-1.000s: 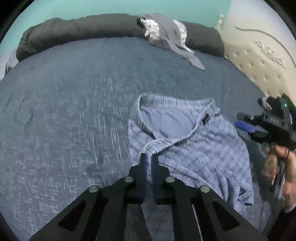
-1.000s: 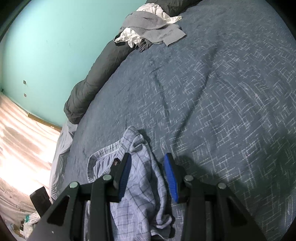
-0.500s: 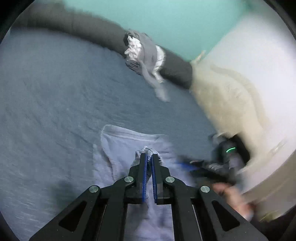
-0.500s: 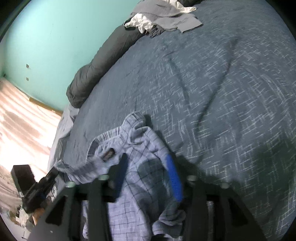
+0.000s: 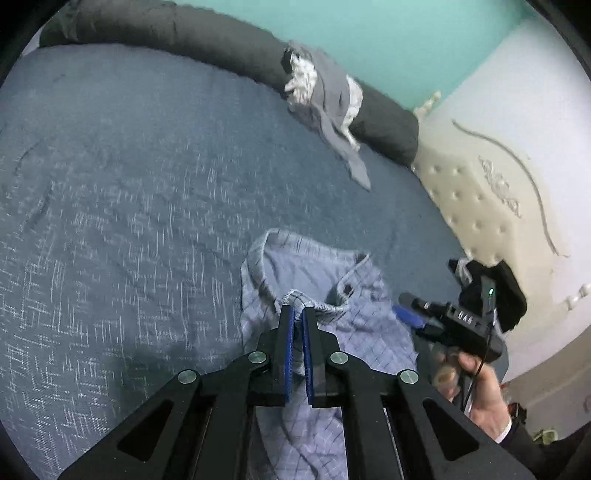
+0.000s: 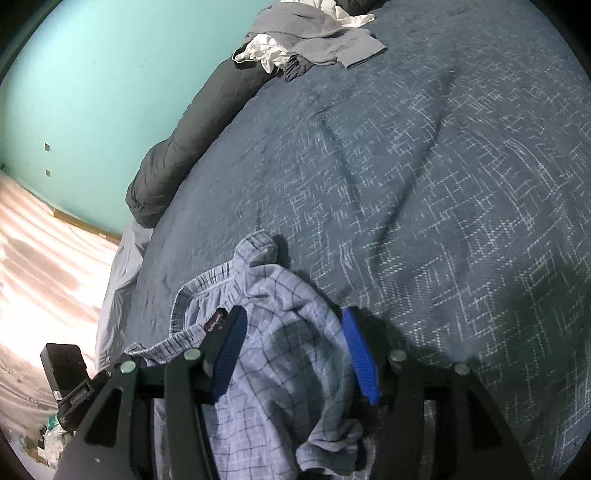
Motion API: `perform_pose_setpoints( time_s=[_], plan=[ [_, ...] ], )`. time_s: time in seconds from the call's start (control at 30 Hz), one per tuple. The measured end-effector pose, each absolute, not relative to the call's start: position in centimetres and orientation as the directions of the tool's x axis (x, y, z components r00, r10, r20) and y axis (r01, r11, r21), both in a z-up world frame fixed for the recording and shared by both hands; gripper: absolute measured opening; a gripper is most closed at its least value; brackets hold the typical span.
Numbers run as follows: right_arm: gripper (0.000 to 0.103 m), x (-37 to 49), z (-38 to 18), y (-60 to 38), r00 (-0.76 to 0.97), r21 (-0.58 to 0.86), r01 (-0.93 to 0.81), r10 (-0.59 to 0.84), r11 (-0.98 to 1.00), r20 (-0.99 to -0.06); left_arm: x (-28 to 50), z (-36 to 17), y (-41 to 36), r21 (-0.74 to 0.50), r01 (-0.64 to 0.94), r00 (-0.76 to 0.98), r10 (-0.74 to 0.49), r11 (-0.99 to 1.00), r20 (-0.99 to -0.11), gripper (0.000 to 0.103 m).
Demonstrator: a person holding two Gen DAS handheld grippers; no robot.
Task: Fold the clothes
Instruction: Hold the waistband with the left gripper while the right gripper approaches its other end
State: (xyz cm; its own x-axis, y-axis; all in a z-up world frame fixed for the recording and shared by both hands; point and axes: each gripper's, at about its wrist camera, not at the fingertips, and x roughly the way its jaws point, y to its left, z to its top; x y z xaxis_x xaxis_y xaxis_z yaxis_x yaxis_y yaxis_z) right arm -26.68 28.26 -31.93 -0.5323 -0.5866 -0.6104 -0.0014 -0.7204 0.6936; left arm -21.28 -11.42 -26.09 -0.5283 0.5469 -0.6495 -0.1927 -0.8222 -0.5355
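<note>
The checked shorts (image 5: 325, 332) lay crumpled and unfolded near the bed (image 5: 129, 206) edge. The left gripper (image 5: 298, 314) pinched their waistband; the right gripper (image 6: 291, 343) stood spread over them. More clothes (image 5: 325, 99) waited beyond.

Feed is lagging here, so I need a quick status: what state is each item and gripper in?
Left gripper: shut on the waistband.
Right gripper: open, fingers astride the shorts.
Plaid shorts: crumpled, unfolded, on the bedspread.
Clothes pile: heaped, unfolded, on the dark bolster.
</note>
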Motion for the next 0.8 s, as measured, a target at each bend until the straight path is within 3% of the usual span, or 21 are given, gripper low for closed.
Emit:
perform_pose_setpoints(
  time_s=[0.17,0.2,0.23,0.27,0.4,0.73,0.77,0.8],
  plan=[
    [0.055,-26.7,-31.9,27.2,-0.526,0.686,0.008,-0.587,-0.727,-0.615,-21.0,-27.5,-11.0,-0.437,-0.121,-0.533,0.43,-0.891,-0.729,0.013],
    [0.055,-26.7,-31.9,27.1,-0.526,0.687,0.009,-0.588,-0.726,-0.614,-20.9,-27.5,-10.9,-0.416,-0.127,-0.532,0.416,-0.9,-0.738,0.02],
    [0.055,-26.7,-31.9,27.1,-0.527,0.688,0.009,-0.588,-0.726,-0.613,-20.7,-27.4,-10.8,-0.392,-0.125,-0.541,0.394,-0.911,-0.743,0.035],
    [0.055,-26.7,-31.9,27.0,-0.528,0.689,0.009,-0.589,-0.725,-0.612,-20.5,-27.3,-10.8,-0.388,-0.12,-0.546,0.387,-0.914,-0.743,0.042],
    [0.055,-26.6,-31.6,26.7,-0.532,0.694,0.009,-0.591,-0.72,-0.607,-19.7,-27.3,-11.7,-0.402,-0.096,-0.547,0.386,-0.91,-0.743,0.049],
    [0.055,-26.2,-31.4,26.0,-0.532,0.699,0.021,-0.6,-0.715,-0.597,-19.4,-28.9,-11.6,-0.382,-0.068,-0.531,0.357,-0.922,-0.768,0.047],
    [0.055,-26.2,-31.4,26.0,-0.532,0.699,0.021,-0.6,-0.714,-0.597,-19.5,-29.3,-11.2,-0.381,-0.076,-0.521,0.362,-0.921,-0.773,0.044],
    [0.055,-26.2,-31.4,26.0,-0.532,0.7,0.021,-0.6,-0.714,-0.597,-19.7,-29.7,-11.0,-0.375,-0.081,-0.511,0.361,-0.923,-0.78,0.033]
  ],
)
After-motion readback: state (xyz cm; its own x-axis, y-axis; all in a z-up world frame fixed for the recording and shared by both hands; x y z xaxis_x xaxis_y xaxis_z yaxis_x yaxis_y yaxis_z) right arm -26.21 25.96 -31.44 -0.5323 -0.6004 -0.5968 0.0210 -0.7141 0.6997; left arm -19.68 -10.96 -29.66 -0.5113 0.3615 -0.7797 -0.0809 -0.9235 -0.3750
